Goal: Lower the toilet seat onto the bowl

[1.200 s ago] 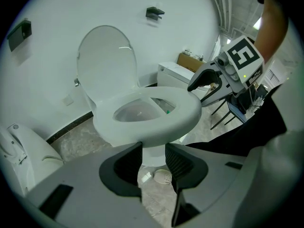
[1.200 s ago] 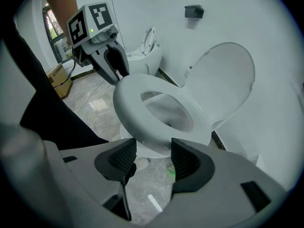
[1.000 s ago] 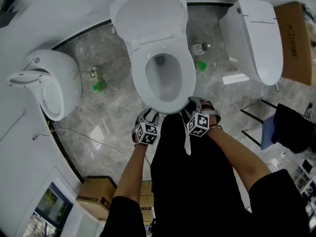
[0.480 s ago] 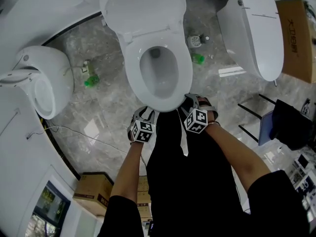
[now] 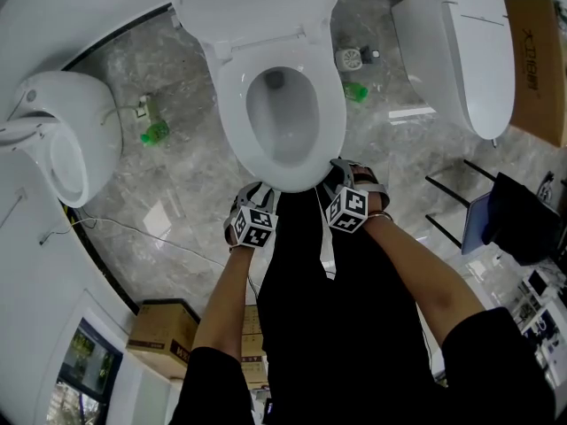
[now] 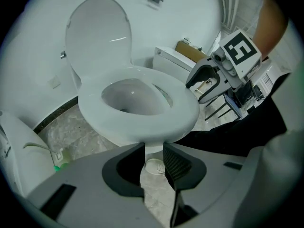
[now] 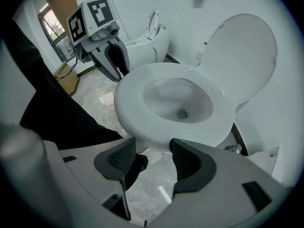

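Observation:
The white toilet stands in front of me with its seat (image 5: 232, 104) lying flat on the bowl and its lid (image 5: 252, 3) upright against the wall. Both grippers hover at the bowl's front rim, just clear of it. My left gripper (image 5: 257, 195) is at the left front; its jaws are closing with a narrow gap and nothing between them (image 6: 153, 148). My right gripper (image 5: 341, 173) is at the right front, open and empty (image 7: 153, 148). Each gripper view shows the seat (image 6: 180, 110) (image 7: 128, 99) just ahead and the other gripper (image 6: 209, 80) (image 7: 114, 63) across the rim.
A second toilet (image 5: 62, 140) stands at the left and a third (image 5: 461, 51) at the right beside a cardboard box (image 5: 532, 60). Green bottles (image 5: 155, 133) (image 5: 357, 91) lie on the marble floor. A cable (image 5: 133, 233) runs over the floor; another box (image 5: 164, 339) sits lower left.
The head view has drifted, so the toilet sits higher and more to the left in the picture. Both grippers have stayed at the bowl's front rim. The seat has lain on the bowl throughout.

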